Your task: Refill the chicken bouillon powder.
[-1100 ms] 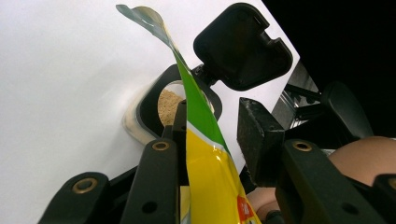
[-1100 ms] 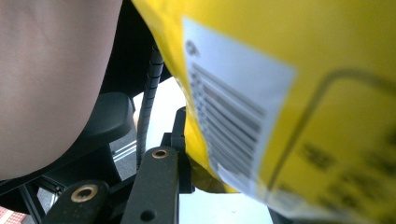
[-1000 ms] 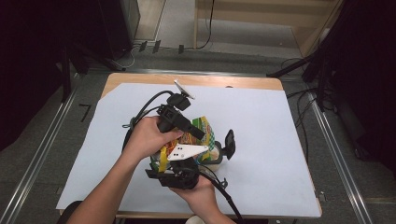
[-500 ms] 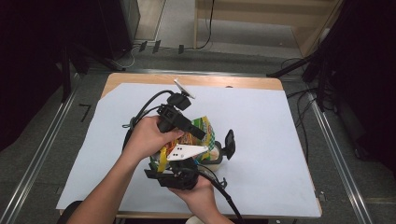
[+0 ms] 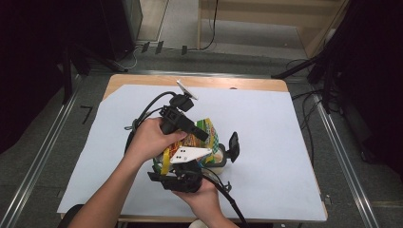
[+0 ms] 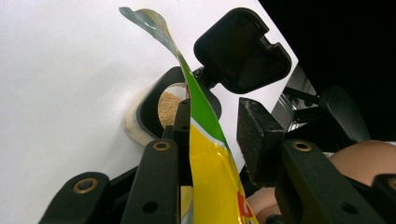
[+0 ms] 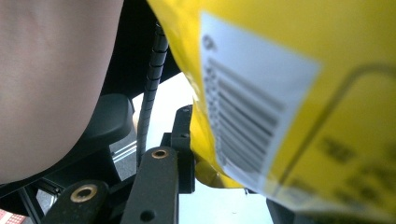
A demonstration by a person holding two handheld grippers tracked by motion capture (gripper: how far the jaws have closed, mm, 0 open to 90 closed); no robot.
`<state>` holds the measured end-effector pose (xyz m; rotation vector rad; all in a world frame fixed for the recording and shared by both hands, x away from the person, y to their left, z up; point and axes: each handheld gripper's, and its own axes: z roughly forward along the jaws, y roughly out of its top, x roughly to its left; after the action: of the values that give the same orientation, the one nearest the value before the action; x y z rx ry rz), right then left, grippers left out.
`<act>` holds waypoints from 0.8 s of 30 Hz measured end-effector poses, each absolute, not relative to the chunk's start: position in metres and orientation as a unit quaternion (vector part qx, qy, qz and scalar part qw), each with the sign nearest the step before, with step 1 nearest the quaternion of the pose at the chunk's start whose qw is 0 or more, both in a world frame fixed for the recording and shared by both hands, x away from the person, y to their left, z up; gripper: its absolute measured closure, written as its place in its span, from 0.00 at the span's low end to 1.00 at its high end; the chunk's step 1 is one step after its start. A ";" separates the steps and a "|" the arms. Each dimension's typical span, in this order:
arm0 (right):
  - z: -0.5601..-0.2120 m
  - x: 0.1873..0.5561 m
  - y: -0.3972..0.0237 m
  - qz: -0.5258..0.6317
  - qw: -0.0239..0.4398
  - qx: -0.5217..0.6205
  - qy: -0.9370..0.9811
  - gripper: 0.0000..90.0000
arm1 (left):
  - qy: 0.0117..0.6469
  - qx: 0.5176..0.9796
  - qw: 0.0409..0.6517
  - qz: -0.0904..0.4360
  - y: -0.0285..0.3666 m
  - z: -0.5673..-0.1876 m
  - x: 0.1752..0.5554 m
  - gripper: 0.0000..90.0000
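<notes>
Crumbs fill the open black container (image 6: 163,105); both claws, left (image 6: 212,135) and right (image 7: 224,154), pinch the yellow bag (image 6: 210,158).

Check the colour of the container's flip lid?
Black. The flip lid stands open above the container, clearest in the left gripper view.

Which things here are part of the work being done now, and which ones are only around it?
In use:
- yellow-green bag
- open container with brown powder
- its flip lid
- left gripper
- right gripper

Only around:
- white sheet
- wooden table
- cables on the floor
</notes>
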<state>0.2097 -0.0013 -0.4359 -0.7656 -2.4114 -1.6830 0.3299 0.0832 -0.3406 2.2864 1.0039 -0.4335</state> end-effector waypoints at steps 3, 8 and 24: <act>-0.436 0.209 -0.001 -0.555 0.048 -0.251 -0.791 0.81 | 0.374 0.863 0.300 -0.160 0.080 -0.339 0.327 0.77; -0.437 0.209 -0.001 -0.556 0.049 -0.250 -0.791 0.81 | 0.374 0.863 0.300 -0.160 0.080 -0.339 0.327 0.77; -0.431 0.209 -0.002 -0.548 0.036 -0.241 -0.800 0.80 | 0.377 0.856 0.309 -0.174 0.085 -0.338 0.330 0.77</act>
<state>0.2090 -0.0020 -0.4311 -0.7389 -2.4568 -1.6835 0.3296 0.0850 -0.3377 2.2612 0.9962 -0.4602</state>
